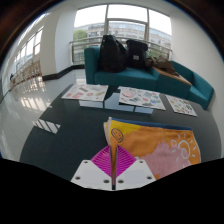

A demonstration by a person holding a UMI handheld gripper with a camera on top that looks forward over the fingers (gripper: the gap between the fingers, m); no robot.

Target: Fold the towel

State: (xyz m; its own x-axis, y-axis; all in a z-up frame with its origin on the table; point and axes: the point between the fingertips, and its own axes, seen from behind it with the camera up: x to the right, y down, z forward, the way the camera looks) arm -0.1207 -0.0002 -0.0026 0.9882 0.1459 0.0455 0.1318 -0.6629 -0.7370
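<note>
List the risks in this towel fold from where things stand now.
1. The fingers appear closed on only a raised peak of the towel, near its edge; that small bite could slip out mid-fold.
2. Most of the towel lies rumpled beside the fingers, so the fold may come out uneven.
3. The dark table looks glossy, so the towel might slide rather than fold.

The towel (150, 146) pinched in the gripper (112, 170) is soft, matt cloth, orange with a pink pattern, lying on a dark, smooth, faintly glossy table (60, 140). Beyond the table, the teal sofa (140, 72) looks upholstered and matt, the floor (30, 95) polished and reflective.
</note>
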